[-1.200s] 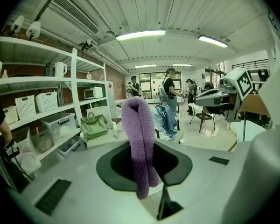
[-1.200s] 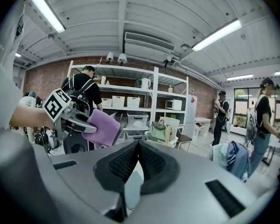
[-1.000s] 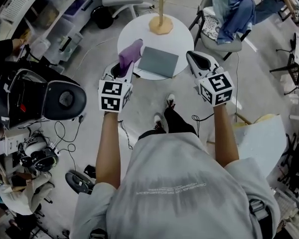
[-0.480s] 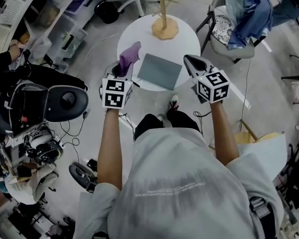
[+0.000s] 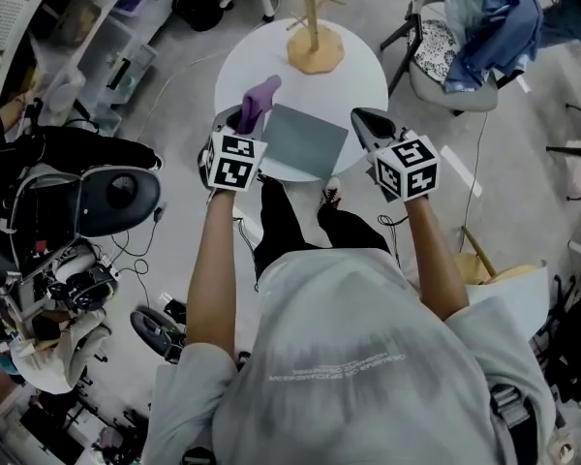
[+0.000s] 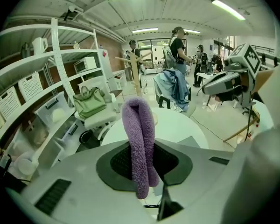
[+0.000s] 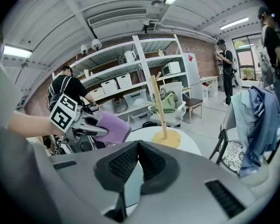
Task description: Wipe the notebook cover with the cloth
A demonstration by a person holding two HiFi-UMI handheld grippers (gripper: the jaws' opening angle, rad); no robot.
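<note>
Round white table (image 5: 368, 80) sits below me, with the grey notebook (image 5: 305, 140) flat near its front edge. My left gripper (image 5: 240, 127) pinches the purple cloth (image 5: 259, 95) beside the notebook's left edge. My right gripper (image 5: 366, 124) is closed on nothing. I'd lay the cloth flat on the cover and press lightly, using the right gripper to steady a corner.

**A:** What carries the things here?

**B:** A round white table (image 5: 364, 83), seen from above, standing on a grey floor (image 5: 179, 105).

**A:** And what lies on it?

**B:** A grey notebook (image 5: 305, 141) lies flat and closed at 6 o'clock, close to the rim and turned slightly askew. A wooden stand (image 5: 316, 54) sits at 12 o'clock, a pale flat base with an upright rod. The two are well apart, with bare white tabletop between them.
</note>
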